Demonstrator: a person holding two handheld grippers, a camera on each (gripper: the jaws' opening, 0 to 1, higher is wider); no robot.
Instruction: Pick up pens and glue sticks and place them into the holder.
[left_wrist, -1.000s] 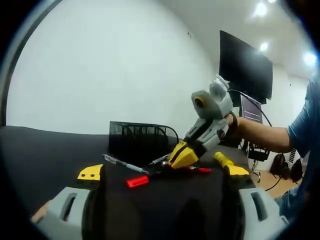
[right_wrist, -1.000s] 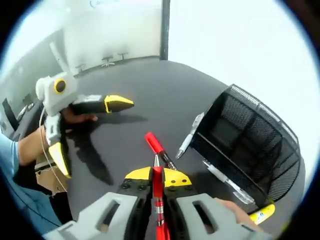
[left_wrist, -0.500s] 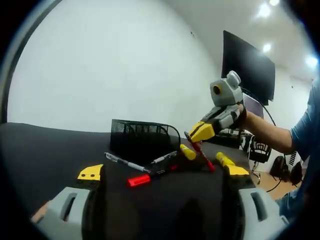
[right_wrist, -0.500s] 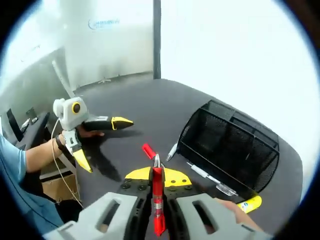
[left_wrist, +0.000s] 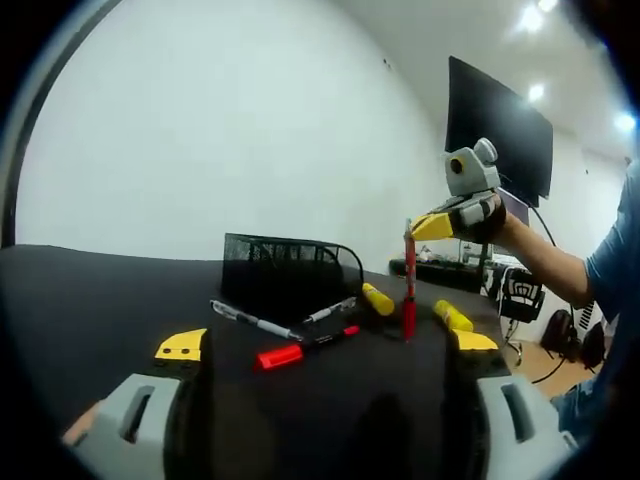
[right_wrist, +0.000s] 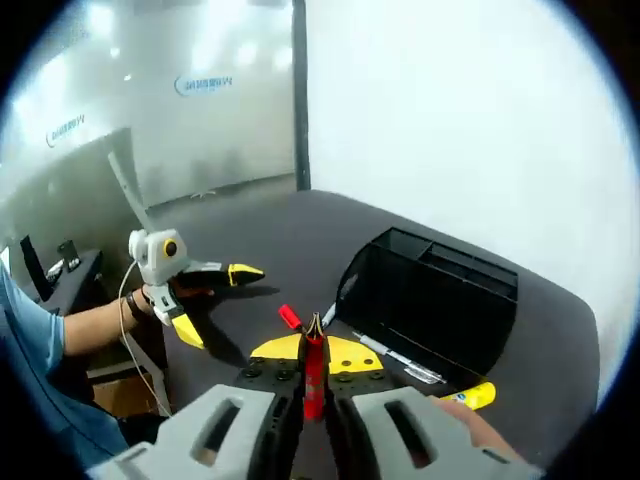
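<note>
Right gripper (right_wrist: 314, 352): jaws clenched on a red pen (right_wrist: 313, 378), which runs straight out between the yellow tips. In the left gripper view the same gripper (left_wrist: 432, 228) is raised above the table, with the red pen (left_wrist: 409, 290) hanging nearly upright below it, its lower end close over the dark tabletop (left_wrist: 100, 300).

Left gripper (left_wrist: 325, 345): jaws spread wide, nothing between them. In the right gripper view it (right_wrist: 225, 295) is held off to the side over the table, well apart from the holder, likewise released.

Holder: a black mesh holder (right_wrist: 430, 300) stands on the table beyond the carried pen. Its compartments look dark; contents, if any, cannot be made out.

Items lying loose on the table:
- a red-capped marker (left_wrist: 300, 350), in front of the holder (left_wrist: 285, 275)
- a clear-bodied pen (left_wrist: 250, 322), just beside the holder's front
- a second slim pen (left_wrist: 330, 311), near the holder's corner
- a yellow glue stick (left_wrist: 378, 299), near the same corner
- another yellow glue stick (left_wrist: 452, 316), further out toward the person

Assessment: one pen is in hand and lifted but not yet over the holder. No item can be confirmed as placed. Judged remaining: deposit the carried pen, then collect the three writing items and two glue sticks
</note>
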